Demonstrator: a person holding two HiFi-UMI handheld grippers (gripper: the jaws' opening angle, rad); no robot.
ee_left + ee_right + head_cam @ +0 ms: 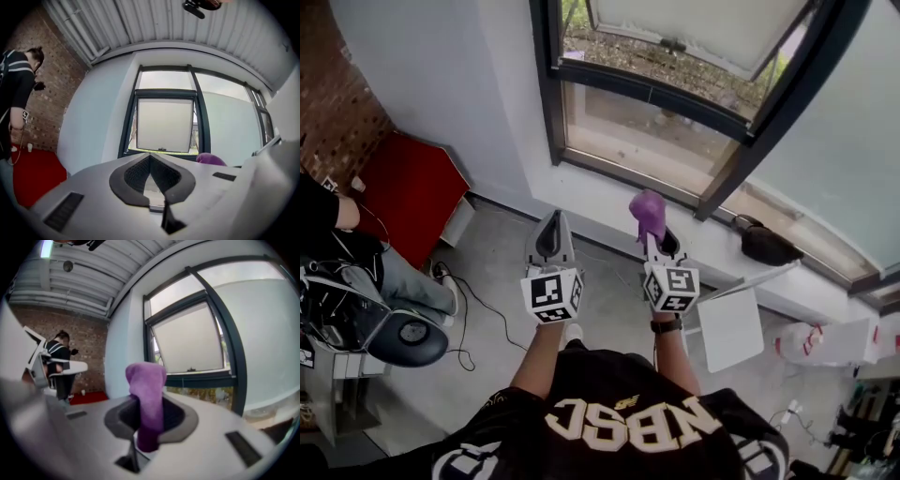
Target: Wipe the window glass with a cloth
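A purple cloth [648,213] stands up from my right gripper [661,246], which is shut on it; the right gripper view shows the cloth [147,399] pinched between the dark pads. My left gripper [551,239] is shut with nothing in it, its pads [136,176] pressed together. Both point at the window [675,103], a dark-framed pane [165,125] tilted open, and sit below the sill, apart from the glass. The cloth [211,159] peeks in at the right of the left gripper view.
A red panel [411,192] leans on the brick wall at left. Another person [58,363] stands there beside a chair [389,333] and floor cables. A black bag [766,246] lies on the sill, with a white board [731,328] below it.
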